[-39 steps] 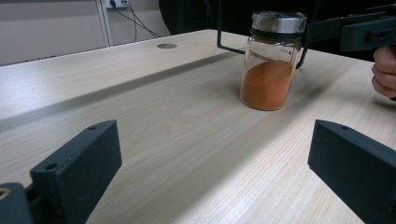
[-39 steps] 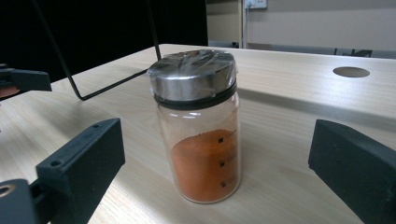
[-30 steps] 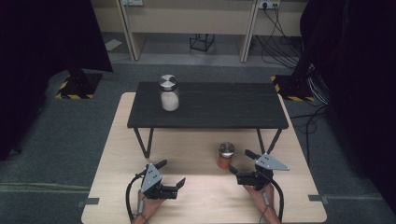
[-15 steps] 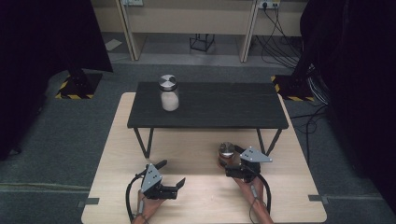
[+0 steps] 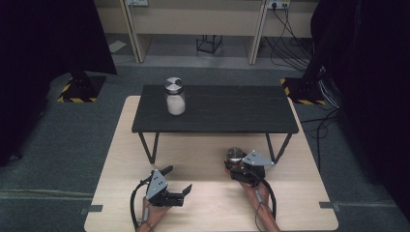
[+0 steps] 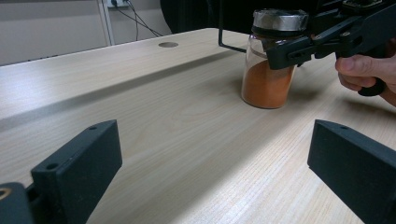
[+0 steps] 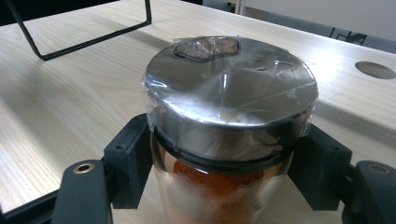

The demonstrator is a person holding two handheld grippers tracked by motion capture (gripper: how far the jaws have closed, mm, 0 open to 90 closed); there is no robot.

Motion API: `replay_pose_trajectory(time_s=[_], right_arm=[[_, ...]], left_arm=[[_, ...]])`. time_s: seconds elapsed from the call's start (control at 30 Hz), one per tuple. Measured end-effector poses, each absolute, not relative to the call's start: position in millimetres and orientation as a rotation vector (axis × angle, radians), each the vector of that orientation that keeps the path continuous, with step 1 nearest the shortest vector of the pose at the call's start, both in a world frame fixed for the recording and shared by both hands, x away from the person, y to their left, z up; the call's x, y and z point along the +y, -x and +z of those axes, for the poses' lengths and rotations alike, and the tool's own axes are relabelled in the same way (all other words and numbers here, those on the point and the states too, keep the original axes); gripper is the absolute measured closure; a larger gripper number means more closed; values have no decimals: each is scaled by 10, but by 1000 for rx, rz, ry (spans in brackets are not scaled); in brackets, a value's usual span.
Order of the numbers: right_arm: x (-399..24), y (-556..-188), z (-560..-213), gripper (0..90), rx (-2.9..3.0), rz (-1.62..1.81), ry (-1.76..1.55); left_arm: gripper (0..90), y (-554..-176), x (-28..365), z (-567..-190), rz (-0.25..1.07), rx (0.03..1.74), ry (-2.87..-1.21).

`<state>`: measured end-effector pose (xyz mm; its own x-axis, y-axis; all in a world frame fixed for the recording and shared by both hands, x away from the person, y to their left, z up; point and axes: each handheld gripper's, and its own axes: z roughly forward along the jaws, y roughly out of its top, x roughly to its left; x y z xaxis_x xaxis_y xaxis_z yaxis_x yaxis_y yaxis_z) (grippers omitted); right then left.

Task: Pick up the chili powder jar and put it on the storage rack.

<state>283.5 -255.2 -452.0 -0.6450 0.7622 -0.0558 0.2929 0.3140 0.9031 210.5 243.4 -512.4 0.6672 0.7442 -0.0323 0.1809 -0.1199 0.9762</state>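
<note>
- Two jars are in sight: one with orange powder (image 5: pixel 235 158) on the pale wooden table (image 5: pixel 203 159), and one with white powder (image 5: pixel 174 96) on the low black stand (image 5: pixel 227 108) that sits on that table.
- Each jar has one silvery lid; the orange jar's lid (image 7: pixel 231 79) is covered with clear film.
- Two grippers are in play, one in each of the person's hands, both near the table's front edge and well apart from each other.
- The orange-powder jar (image 6: pixel 270 70) stands upright on the table, just in front of the stand's right-hand legs in the high view, near the table's right side.
- The right gripper (image 5: pixel 240 169) has its two fingers (image 7: pixel 128 161) drawn in on the orange jar (image 7: pixel 224 186): the pads sit against the glass on both sides, just under the lid's rim. The fingers have just been closing, with the jar between them.
- In the left gripper view the same hold shows from the side: a black finger (image 6: pixel 292 49) lies across the jar's neck, with the person's hand (image 6: pixel 366 72) behind it.
- The left gripper (image 5: pixel 178 187) has its fingers (image 6: pixel 79 165) spread wide, with nothing between them but bare table; they touch no jar.
- The white-powder jar stands upright on the stand's left part, far from both grippers.
</note>
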Motion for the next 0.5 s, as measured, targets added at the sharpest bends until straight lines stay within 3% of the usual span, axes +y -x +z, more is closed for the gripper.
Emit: replay_pose_trajectory(time_s=[0.3, 0.5], right_arm=[[-2583, -2745, -4484, 309, 2062, 1313, -965], [-2652, -2623, -4249, 309, 2055, 1330, -911]], left_arm=[[24, -2105, 2434, -5123, 571, 764, -1656], [25, -2106, 2433, -5124, 571, 764, -1657]])
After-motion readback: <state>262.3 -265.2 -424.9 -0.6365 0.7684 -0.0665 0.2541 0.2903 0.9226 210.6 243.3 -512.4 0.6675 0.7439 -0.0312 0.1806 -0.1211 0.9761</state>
